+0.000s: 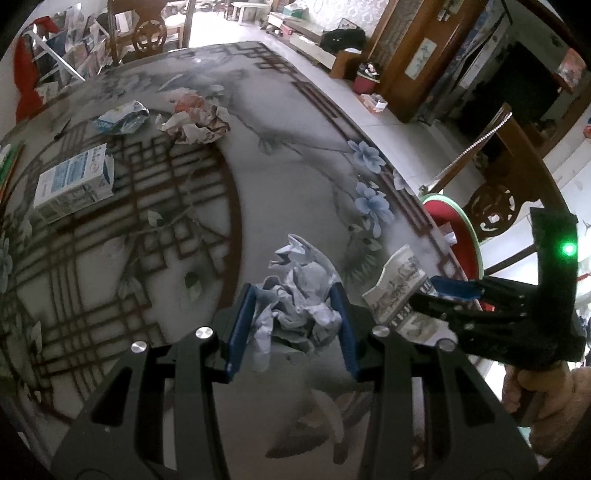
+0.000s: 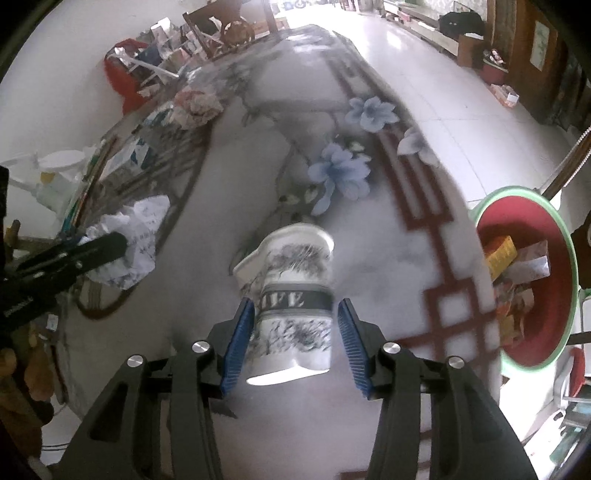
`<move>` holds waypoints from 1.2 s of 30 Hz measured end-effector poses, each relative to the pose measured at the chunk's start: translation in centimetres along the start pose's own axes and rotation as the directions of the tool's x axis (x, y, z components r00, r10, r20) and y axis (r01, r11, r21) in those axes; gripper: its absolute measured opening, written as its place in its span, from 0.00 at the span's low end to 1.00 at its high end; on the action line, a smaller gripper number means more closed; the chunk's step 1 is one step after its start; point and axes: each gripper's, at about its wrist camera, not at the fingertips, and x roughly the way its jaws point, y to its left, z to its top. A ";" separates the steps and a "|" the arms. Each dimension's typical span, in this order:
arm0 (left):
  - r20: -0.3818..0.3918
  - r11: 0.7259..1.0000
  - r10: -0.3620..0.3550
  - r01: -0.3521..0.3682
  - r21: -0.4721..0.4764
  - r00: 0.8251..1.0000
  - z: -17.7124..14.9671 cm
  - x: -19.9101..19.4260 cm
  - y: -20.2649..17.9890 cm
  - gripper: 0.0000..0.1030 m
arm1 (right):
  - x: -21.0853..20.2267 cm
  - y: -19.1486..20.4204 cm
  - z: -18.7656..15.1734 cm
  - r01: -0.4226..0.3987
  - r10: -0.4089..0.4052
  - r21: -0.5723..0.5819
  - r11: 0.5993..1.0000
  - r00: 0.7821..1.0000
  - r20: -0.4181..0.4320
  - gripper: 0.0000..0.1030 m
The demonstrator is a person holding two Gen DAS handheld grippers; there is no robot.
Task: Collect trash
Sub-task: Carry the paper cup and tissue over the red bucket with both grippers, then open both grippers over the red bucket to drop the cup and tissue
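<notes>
black left tool (image 1: 295, 317) and right tool (image 2: 295, 339), blue ribbed pads, silver screws.

A lived-in home is showing here: a flower-printed table (image 1: 280, 155) is sitting among carved wooden chairs (image 1: 149, 31), tiled floor (image 1: 373, 122) and a cluttered low cabinet (image 1: 314, 35).
</notes>
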 end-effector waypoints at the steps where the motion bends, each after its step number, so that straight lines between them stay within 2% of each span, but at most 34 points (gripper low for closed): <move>1: 0.003 1.000 -0.003 0.003 -0.002 1.000 0.3 0.1 -0.3 0.39 | -0.2 -0.2 0.2 -0.002 0.002 0.002 1.000 1.000 0.004 0.40; 4: 0.002 1.000 0.002 -0.002 0.011 1.000 0.9 0.5 -1.2 0.39 | -0.5 -1.2 0.5 -0.015 0.015 0.006 1.000 1.000 0.002 0.39; 6: -0.003 1.000 0.004 -0.004 0.010 1.000 1.2 0.9 -1.6 0.39 | -0.3 -1.6 0.7 -0.047 0.047 0.010 0.999 0.999 -0.019 0.44; 7: -0.006 1.000 0.008 -0.008 0.007 1.000 1.3 1.1 -1.7 0.39 | -0.3 -1.8 0.6 -0.055 0.055 0.010 0.998 0.998 -0.028 0.52; 8: -0.010 1.000 0.011 -0.011 0.003 1.000 1.4 1.4 -1.7 0.39 | -0.2 -1.8 0.6 -0.054 0.055 0.010 0.998 0.998 -0.029 0.66; 10: -0.017 1.000 0.017 -0.017 -0.004 1.000 1.6 1.7 -1.8 0.39 | 0.3 -1.8 0.3 -0.061 0.060 0.000 0.998 0.997 -0.047 0.65; 11: -0.019 1.000 0.020 -0.021 -0.005 1.000 1.7 1.8 -1.9 0.39 | 0.8 -1.7 0.2 -0.061 0.060 -0.012 0.998 0.996 -0.068 0.60; 12: -0.019 1.000 0.024 -0.024 -0.006 1.000 1.7 1.9 -2.0 0.39 | 1.0 -1.5 0.1 -0.063 0.061 -0.024 0.998 0.995 -0.081 0.49; 14: -0.018 0.999 0.031 -0.031 -0.010 0.999 1.9 2.0 -2.2 0.39 | 1.1 -0.9 0.1 -0.070 0.066 -0.051 0.996 0.994 -0.085 0.47; 17: -0.019 0.999 0.041 -0.041 -0.015 0.999 2.0 2.1 -2.5 0.39 | 0.0 -0.8 0.8 -0.063 0.060 -0.083 0.995 0.997 -0.039 0.46; 22: -0.023 0.999 0.045 -0.045 -0.023 0.999 2.5 2.4 -3.1 0.39 | -2.0 -3.0 2.1 -0.058 0.060 -0.047 0.997 0.998 0.030 0.46; 26: -0.013 1.000 0.021 -0.021 -0.005 1.000 3.5 2.6 -5.0 0.39 | -3.7 -6.3 2.8 -0.036 0.034 0.019 0.999 0.997 0.076 0.46; 29: -0.003 0.999 -0.022 0.022 0.026 1.000 4.6 3.0 -7.4 0.39 | -5.0 -9.3 2.9 0.001 -0.010 0.080 0.997 0.994 0.109 0.46; 36: -0.024 0.976 -0.142 0.144 0.163 0.990 7.1 5.8 -15.8 0.39 | -8.5 -17.8 1.4 0.083 -0.125 0.257 0.963 0.980 0.153 0.47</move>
